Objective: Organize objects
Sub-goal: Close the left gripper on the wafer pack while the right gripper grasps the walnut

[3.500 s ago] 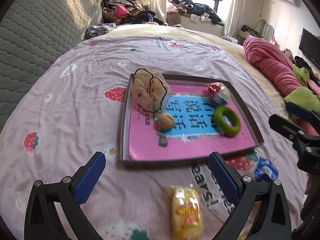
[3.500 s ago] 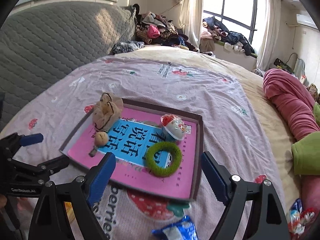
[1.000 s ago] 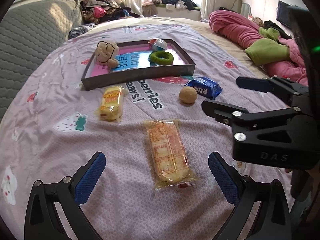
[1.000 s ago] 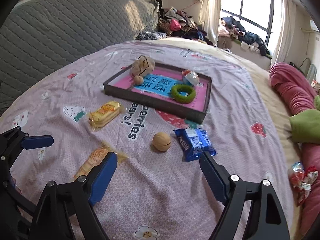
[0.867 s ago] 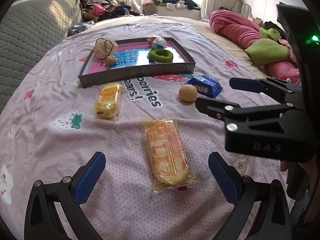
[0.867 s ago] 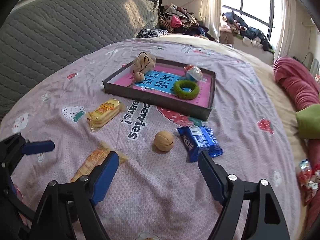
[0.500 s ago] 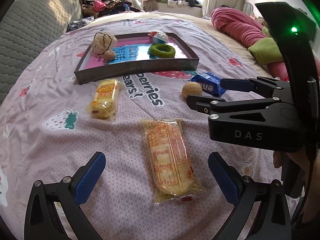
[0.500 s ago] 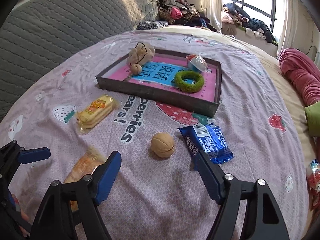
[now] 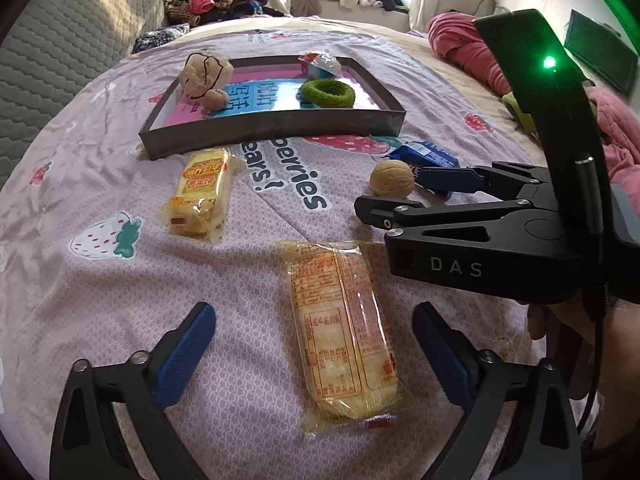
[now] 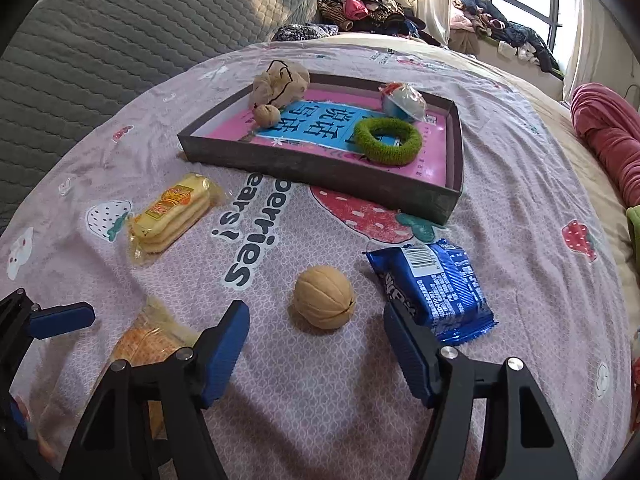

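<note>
A dark tray (image 9: 272, 128) (image 10: 320, 172) lies on the pink bedspread and holds a plush toy (image 10: 280, 80), a small walnut (image 10: 267, 115), a green ring (image 10: 388, 136) and a wrapped ball (image 10: 402, 100). Loose on the bed are a walnut (image 10: 324, 297) (image 9: 391, 179), a blue snack pack (image 10: 432, 284) (image 9: 426, 154), a yellow cake pack (image 9: 202, 192) (image 10: 172, 212) and a long orange cracker pack (image 9: 342, 334). My left gripper (image 9: 312, 354) is open, straddling the cracker pack. My right gripper (image 10: 318, 346) is open, just short of the walnut.
A grey quilted headboard (image 10: 120, 40) runs along the left. Piled clothes (image 10: 360, 8) sit by the window at the back. A pink blanket (image 10: 608, 136) lies at the right edge of the bed.
Both grippers have pulled back from the tray and come down low. The left one has closed in over the cracker pack; the right one has advanced toward the walnut.
</note>
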